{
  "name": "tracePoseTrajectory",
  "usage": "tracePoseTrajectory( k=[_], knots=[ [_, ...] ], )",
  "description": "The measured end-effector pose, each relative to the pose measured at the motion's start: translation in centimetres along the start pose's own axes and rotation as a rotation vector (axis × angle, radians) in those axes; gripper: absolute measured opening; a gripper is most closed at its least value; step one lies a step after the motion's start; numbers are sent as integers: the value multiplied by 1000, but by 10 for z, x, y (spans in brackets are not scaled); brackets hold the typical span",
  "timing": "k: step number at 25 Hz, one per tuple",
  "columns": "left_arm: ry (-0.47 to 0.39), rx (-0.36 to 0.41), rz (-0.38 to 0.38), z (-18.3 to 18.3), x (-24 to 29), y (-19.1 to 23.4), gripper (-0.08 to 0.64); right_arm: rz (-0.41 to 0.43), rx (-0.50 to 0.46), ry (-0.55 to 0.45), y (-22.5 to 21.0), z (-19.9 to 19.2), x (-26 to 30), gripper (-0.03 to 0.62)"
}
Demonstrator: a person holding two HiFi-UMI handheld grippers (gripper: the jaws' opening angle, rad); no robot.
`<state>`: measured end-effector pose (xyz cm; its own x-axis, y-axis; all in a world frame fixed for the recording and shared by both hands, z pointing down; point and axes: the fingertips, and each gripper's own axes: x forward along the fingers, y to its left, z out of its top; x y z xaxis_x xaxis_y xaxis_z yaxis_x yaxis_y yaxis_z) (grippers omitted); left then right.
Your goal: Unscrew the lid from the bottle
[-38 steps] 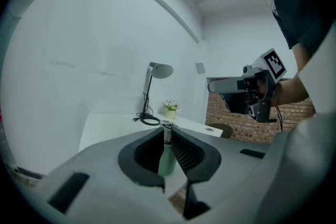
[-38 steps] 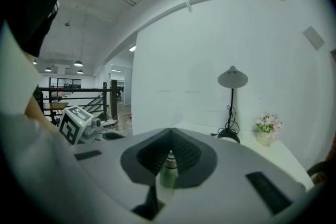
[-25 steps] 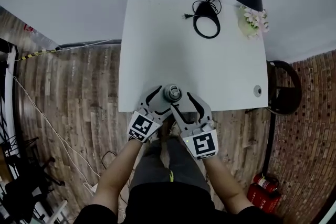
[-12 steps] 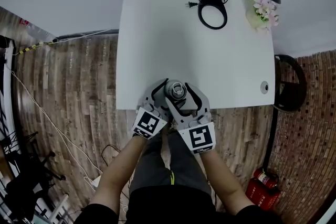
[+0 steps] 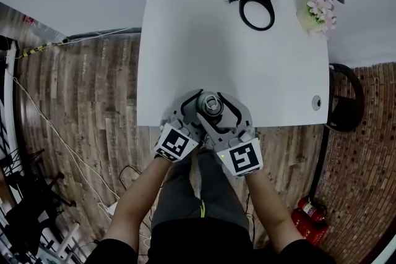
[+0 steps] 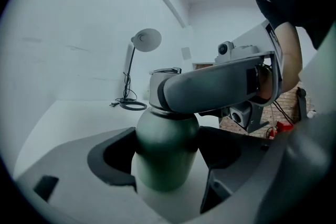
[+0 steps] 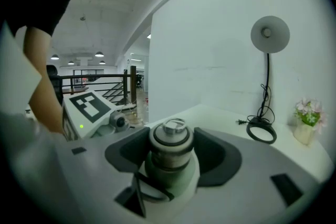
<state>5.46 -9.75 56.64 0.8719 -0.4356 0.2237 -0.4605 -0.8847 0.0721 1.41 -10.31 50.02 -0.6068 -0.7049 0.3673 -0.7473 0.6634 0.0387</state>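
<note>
Bottle, green-bodied, upright between the jaws of the left gripper. Dark pads closed against both flanks of the body, below the shoulder. Position: at the near edge of the white table, directly in front of the person. Base hidden beneath the jaws; standing on the table or lifted clear of it: not discernible.

Lid, metallic and ringed, seated on the neck, centred between the jaws of the right gripper. Right jaws set wide, just opened further; one pad to each side of the lid, a thin gap at each, no pressing contact visible. Right gripper placed above the left, crossing over the bottle's shoulder from the opposite side.

Dark strap looped below the lid, on the camera side of the right jaws.

Beyond the right jaws and off to the right: black desk lamp with ring base and trailing cord. Further right: small pot of pink flowers. Same lamp beyond the left jaws, off to the left.
</note>
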Motion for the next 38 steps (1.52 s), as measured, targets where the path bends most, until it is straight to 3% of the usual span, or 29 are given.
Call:
tracePoseTrajectory(
  k=[4,7,9,11,19,23,26,29,34,38],
  knots=[
    [10,5,-6,-1,0,0,362,216,-137,-27,9,3,1,270],
    [21,3,-9,-2,1,-1,362,438,-238,48,15,-3,0,270],
    [25,-2,-7,-3,1,0,362,539,-239,94,16,-5,0,270],
    [26,-3,-3,-3,1,0,362,580,-219,96,17,-5,0,270],
    [21,-3,3,-2,1,-1,362,575,-212,72,16,-5,-1,270],
    [18,-4,4,-3,1,0,362,546,-191,85,17,-11,-1,284],
    [19,-3,5,-3,1,0,362,482,-124,58,15,-13,-5,299],
    [18,-4,6,-2,1,0,362,343,-50,13,7,-11,-12,308],
    [10,-6,19,-2,1,1,362,-44,55,-70,-8,-6,-17,308],
    [12,-6,22,-2,2,0,362,-116,132,-58,8,-11,-13,308]
  ],
)
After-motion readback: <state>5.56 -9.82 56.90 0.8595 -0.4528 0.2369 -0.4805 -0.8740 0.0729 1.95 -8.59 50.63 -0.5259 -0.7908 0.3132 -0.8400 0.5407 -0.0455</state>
